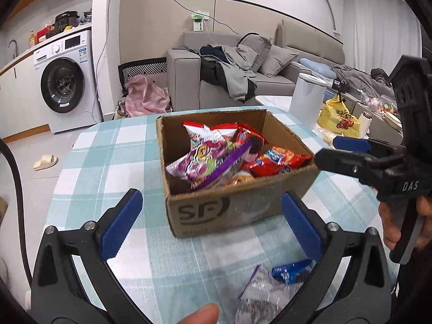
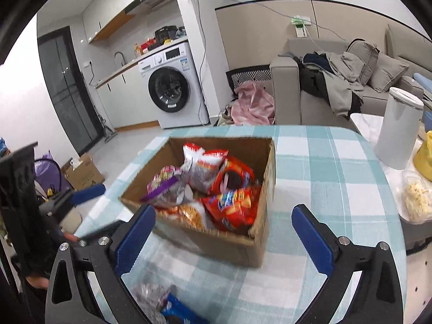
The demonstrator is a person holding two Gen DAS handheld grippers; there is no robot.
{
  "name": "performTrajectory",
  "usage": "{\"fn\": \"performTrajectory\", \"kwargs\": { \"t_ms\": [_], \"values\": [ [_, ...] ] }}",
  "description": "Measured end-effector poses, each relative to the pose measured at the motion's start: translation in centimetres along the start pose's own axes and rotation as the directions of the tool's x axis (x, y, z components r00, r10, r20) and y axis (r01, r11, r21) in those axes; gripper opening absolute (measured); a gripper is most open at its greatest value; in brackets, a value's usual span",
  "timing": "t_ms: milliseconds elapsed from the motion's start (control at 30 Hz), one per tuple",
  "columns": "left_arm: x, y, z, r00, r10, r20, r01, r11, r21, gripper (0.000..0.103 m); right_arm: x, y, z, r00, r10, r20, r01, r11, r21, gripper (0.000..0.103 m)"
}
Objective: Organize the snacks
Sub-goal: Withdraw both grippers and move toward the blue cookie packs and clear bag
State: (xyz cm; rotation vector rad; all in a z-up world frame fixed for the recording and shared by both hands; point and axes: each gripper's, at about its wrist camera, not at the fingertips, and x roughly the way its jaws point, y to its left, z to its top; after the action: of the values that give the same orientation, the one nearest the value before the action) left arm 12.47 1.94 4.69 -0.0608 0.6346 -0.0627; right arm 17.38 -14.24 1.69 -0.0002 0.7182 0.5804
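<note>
A brown cardboard box (image 1: 224,210) marked SF stands on the checked tablecloth and also shows in the right wrist view (image 2: 232,245). It holds several snack packets: a purple one (image 1: 208,162), a red one (image 1: 278,162) and a white and red one (image 2: 202,167). Two loose packets lie on the cloth in front of the box: a clear silvery one (image 1: 262,297) and a blue one (image 1: 291,270), also in the right wrist view (image 2: 175,310). My left gripper (image 1: 210,224) is open and empty above them. My right gripper (image 2: 224,240) is open and empty near the box; it also shows in the left wrist view (image 1: 337,151).
The table (image 2: 337,162) has a rounded edge. A white canister (image 2: 399,127), a yellow bag (image 1: 340,118) and a clear bag of food (image 2: 415,199) stand to the right. A sofa (image 1: 229,73) and a washing machine (image 1: 64,81) are beyond.
</note>
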Motion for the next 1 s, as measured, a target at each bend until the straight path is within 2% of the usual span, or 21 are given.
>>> {"fn": "performTrajectory", "kwargs": {
  "t_ms": [467,833,1000],
  "values": [
    [-5.2,-0.9,-3.8,1.0,0.024,-0.006,-0.024,1.0,-0.004,0.102,-0.8,1.0,-4.0,0.996,-0.038,-0.08,0.034,0.998,-0.044,0.103],
    [-6.2,-2.0,-5.8,0.999,0.039,-0.029,-0.038,0.999,0.004,0.102,-1.5,1.5,-6.8,0.99,-0.028,-0.137,0.019,0.998,-0.068,0.103],
    [-6.1,-2.2,-5.9,0.999,0.041,-0.034,-0.04,0.999,0.021,0.102,-1.5,2.2,-7.5,0.987,-0.027,-0.157,0.009,0.993,-0.116,0.103]
  ]
}}
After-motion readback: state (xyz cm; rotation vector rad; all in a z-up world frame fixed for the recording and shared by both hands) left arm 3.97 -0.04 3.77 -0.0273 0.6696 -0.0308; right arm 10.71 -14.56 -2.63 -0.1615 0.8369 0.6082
